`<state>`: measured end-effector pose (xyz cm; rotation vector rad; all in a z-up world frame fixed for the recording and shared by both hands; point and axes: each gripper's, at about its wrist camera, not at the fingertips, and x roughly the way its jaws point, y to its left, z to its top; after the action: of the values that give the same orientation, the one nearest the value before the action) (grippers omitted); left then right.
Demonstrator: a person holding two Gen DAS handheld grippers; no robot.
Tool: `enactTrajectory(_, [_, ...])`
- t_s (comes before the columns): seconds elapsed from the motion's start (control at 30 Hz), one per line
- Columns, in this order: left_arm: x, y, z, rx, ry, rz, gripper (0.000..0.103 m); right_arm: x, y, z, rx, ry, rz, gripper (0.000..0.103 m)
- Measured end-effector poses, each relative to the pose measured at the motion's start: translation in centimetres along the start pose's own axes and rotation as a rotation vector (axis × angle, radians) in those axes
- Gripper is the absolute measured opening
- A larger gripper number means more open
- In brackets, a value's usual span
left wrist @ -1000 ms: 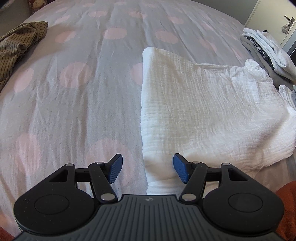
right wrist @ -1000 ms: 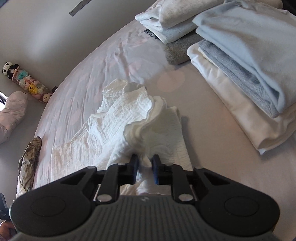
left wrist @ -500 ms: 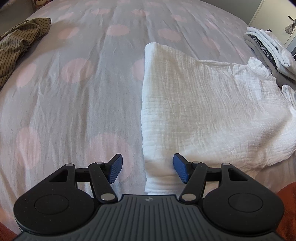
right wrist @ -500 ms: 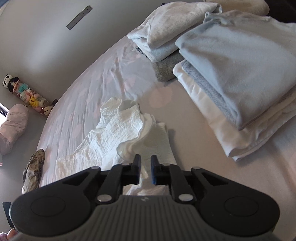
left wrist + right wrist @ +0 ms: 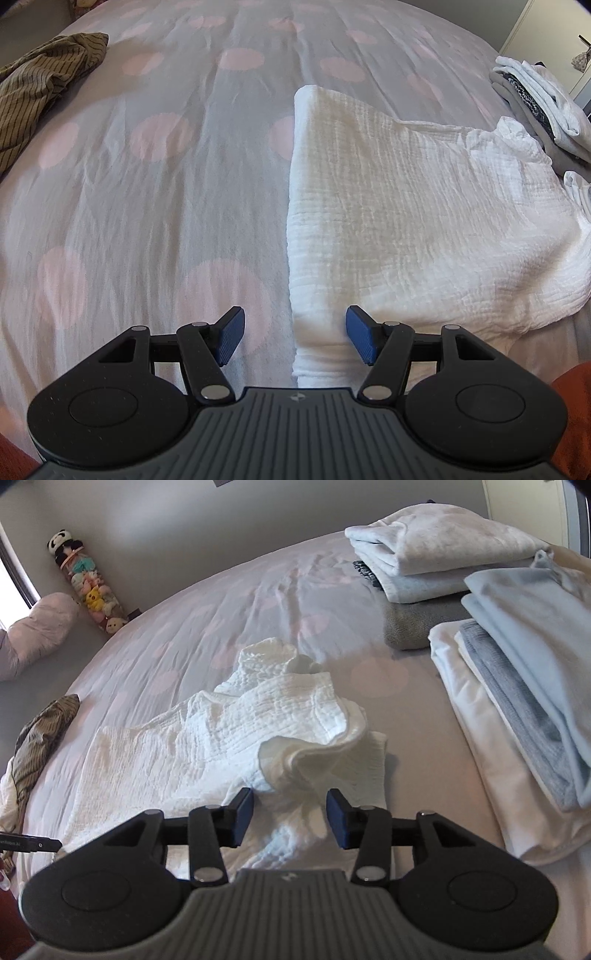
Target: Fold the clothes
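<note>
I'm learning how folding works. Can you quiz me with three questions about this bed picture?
1. True or false: the right gripper is clamped on the white cloth.
2. The striped brown garment lies: A) on the folded piles, B) apart from the white cloth, C) in the left gripper.
3. Fill in: the bedspread has pink ____.

Key: 1 false, both grippers are open. 2 B. 3 dots.

Grey wall, polka-dot bedspread (sunlit).

The right gripper has let go of the white cloth, whose bunched end now lies at its twelve o'clock.
</note>
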<state>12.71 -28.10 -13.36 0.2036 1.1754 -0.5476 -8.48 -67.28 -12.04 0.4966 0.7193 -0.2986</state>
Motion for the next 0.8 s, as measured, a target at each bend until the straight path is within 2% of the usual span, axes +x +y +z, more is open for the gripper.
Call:
enactTrajectory(0.07, [-0.1, 0.0, 0.0, -0.002, 0.000, 0.000, 0.059, 0.4, 0.6, -0.1, -0.043, -0.007, -0.002, 0.042])
enactTrajectory(0.13, [-0.1, 0.1, 0.0, -0.003, 0.001, 0.000, 0.059, 0.5, 1.0, -0.2, -0.076, -0.008, 0.003, 0.022])
enactTrajectory(0.23, [0.0, 0.1, 0.0, -0.006, 0.003, -0.001, 0.059, -0.3, 1.1, -0.1, -0.090, -0.023, 0.022, 0.016])
enactTrajectory(0.33, [0.2, 0.1, 0.0, -0.010, 0.005, -0.005, 0.059, -2.4, 1.0, 0.3, -0.078, -0.037, 0.024, 0.015])
enactTrajectory(0.5, [0.4, 0.3, 0.0, -0.016, 0.006, -0.015, 0.059, -5.5, -0.1, 1.5, 0.015, -0.020, -0.001, 0.015])
enactTrajectory(0.8, [0.2, 1.1, 0.1, -0.032, 0.004, -0.039, 0.059, -0.6, -2.0, -0.5, 0.103, 0.165, -0.162, 0.018])
